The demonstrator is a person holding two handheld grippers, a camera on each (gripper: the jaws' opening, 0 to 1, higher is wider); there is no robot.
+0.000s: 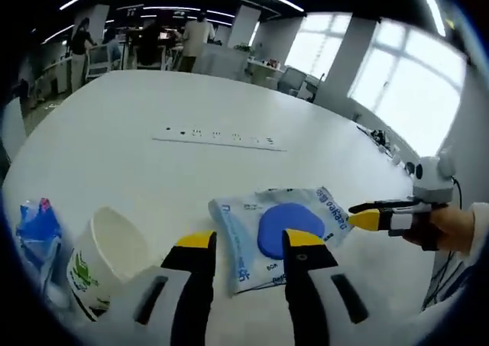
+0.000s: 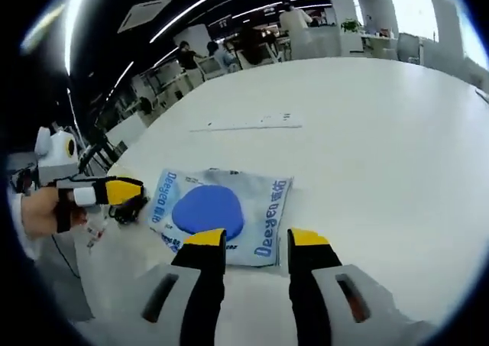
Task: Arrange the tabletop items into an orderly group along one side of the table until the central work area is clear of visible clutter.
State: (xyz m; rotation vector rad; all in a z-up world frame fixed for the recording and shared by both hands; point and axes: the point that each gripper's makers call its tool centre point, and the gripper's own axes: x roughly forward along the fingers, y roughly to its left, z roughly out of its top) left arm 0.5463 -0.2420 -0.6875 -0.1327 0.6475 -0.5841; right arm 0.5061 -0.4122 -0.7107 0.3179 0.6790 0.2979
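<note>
I am early in the tidying, lining up on the flat white-and-blue plastic packet with a blue round patch (image 1: 286,227), which lies near the table's (image 1: 153,117) near edge and has yet to join the group. My left gripper (image 1: 248,243) hovers just over it with its black, yellow-tipped jaws apart and nothing between them; in the right gripper view my right gripper (image 2: 256,239) likewise stands apart and empty at the packet's (image 2: 218,208) edge. From the left gripper view the right gripper's tip seems to sit together beside the packet's far side. The packet looks thin, glossy and slightly crinkled, so I judge the next move calls for pinching an edge or sliding it, since it would flex if lifted. At the table's corner nearest my left gripper stand a white paper cup with green print (image 1: 107,258), tipped on its side, and a crumpled blue plastic wrapper (image 1: 34,227), a likely gathering place. A long flat white strip (image 1: 218,138) lies mid-table, smooth and rigid-looking.
</note>
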